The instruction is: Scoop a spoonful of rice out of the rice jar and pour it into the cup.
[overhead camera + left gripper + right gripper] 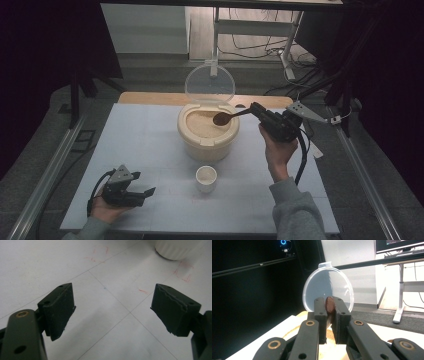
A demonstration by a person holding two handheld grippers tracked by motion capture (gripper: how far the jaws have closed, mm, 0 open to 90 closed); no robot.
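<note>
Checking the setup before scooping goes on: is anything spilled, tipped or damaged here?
No spills or tipping. The container and cup stand upright, the lid open. The one flaw: the left gripper pad has a ragged, chipped edge.

Dim room, grey floor (150, 75), white desk legs (289, 45), cables (250, 50)

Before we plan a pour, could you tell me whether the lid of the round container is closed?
No, the clear lid stands upright, hinged open behind the cream container, whose grainy contents lie exposed.
</note>
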